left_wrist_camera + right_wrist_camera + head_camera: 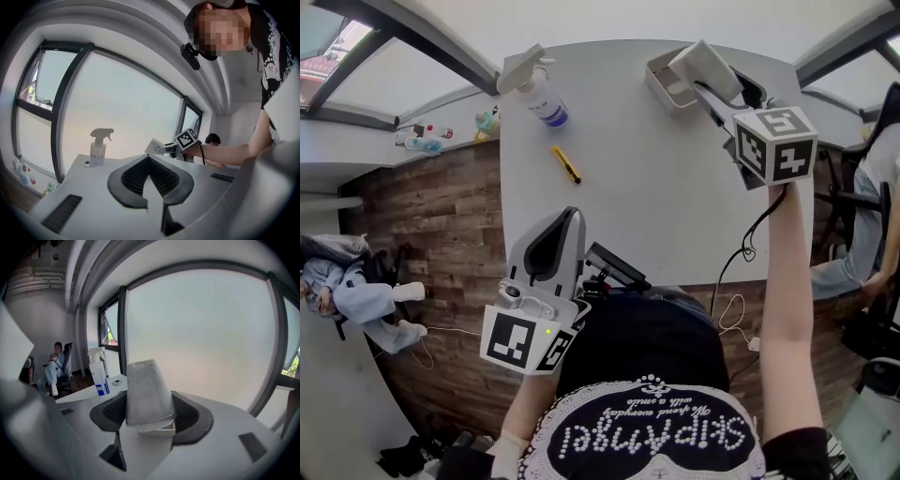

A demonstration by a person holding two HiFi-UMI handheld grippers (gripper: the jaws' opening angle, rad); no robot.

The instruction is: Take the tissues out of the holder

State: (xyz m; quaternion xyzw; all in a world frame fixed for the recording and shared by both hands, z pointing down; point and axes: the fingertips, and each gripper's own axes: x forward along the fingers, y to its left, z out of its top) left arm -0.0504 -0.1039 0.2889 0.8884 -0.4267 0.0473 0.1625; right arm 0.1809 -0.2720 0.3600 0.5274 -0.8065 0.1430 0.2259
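We've got the right gripper (717, 94) clamped wide across the tissue pack (703, 62). The pack tilts up, its lower end seemingly just at the rim of the white holder (664, 86) at the far side of the table (628, 187). Half done, we judge: what's left is lifting it clear. Our right arm stretches far forward. The left gripper (553, 239) hangs by our body, jaws together, empty.

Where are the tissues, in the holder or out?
Partly out. The tissues stick up tilted from the holder, gripped by the right tool; their bottom end seems inside.
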